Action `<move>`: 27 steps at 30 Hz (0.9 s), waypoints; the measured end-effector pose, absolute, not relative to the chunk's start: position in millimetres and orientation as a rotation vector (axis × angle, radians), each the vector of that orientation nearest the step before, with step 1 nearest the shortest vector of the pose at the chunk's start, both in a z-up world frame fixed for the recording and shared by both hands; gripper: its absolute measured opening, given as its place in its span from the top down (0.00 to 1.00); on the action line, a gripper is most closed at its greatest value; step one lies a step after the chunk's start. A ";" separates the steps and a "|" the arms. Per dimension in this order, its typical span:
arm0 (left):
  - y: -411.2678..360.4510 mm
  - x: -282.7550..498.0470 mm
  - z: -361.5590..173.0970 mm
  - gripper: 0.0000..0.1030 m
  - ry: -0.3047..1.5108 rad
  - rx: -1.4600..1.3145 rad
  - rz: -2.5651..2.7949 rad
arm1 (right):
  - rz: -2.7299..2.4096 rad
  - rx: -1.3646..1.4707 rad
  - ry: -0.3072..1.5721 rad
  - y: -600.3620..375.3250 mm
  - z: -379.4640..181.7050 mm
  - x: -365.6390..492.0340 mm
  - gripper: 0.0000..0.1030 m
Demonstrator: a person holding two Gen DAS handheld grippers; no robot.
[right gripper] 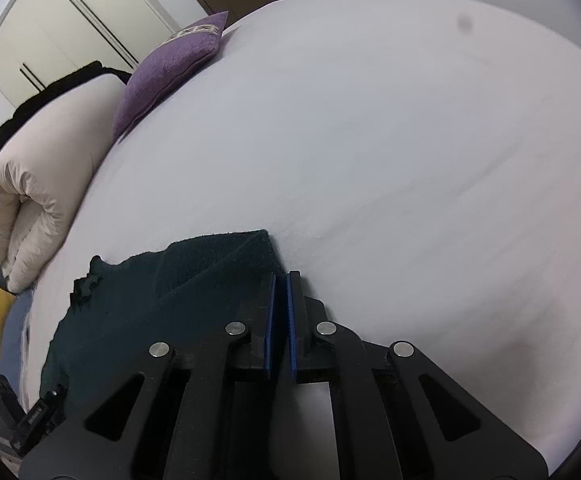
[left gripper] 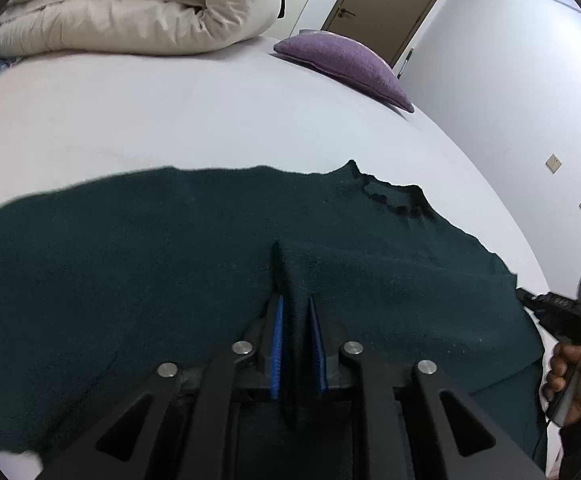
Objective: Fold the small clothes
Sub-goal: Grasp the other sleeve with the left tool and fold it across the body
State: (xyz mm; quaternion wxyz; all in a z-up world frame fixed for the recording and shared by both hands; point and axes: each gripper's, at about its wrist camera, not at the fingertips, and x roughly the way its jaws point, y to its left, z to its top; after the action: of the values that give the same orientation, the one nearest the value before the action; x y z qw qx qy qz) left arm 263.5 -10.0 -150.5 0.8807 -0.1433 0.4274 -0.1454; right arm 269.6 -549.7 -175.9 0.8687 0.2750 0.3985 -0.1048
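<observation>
On the white bed (left gripper: 210,112), I am seeing a dark green sweater (left gripper: 130,260) lying spread flat, its collar pointing toward the purple pillow (left gripper: 346,64) that is sitting at the bed's far edge. My left gripper (left gripper: 295,300) is pinching a raised ridge of the sweater's knit between its blue-padded fingers (left gripper: 277,344), which are closing nearly together on the fabric near the middle of the garment. My right gripper (right gripper: 281,276) is hovering just beside the sweater's corner, at the side away from the pillow; its fingers (right gripper: 269,320) are standing almost closed with only a thin slit between them, and I am seeing nothing held there, just bare sheet behind. A rolled cream duvet (left gripper: 130,8) is lying beside the pillow, farther from the sweater. From the left camera I am also seeing the person's right hand (left gripper: 570,376) gripping the other handle just beyond the sweater's edge.
</observation>
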 end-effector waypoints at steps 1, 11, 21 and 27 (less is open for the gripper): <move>-9.3 258.4 -144.5 0.69 0.875 -0.282 -0.281 | -0.220 0.579 0.832 -545.5 -168.1 265.1 0.92; -3.5 255.1 -147.0 0.40 0.875 -0.246 -0.194 | -0.082 0.475 0.837 -489.9 -179.1 240.9 0.85; 166.3 129.2 -99.4 0.22 0.702 -0.596 -0.061 | -0.113 0.336 0.410 -413.0 -57.2 149.2 0.14; 302.1 58.8 -147.6 0.22 0.712 -0.913 0.164 | 0.066 0.269 0.355 -320.3 -29.4 110.9 0.00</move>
State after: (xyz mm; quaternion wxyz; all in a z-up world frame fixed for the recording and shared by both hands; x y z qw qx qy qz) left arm 58.8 302.1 -147.6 0.8340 -0.4309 0.3358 0.0774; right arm 110.9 -320.3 -29.4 0.9748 0.1331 0.1760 0.0330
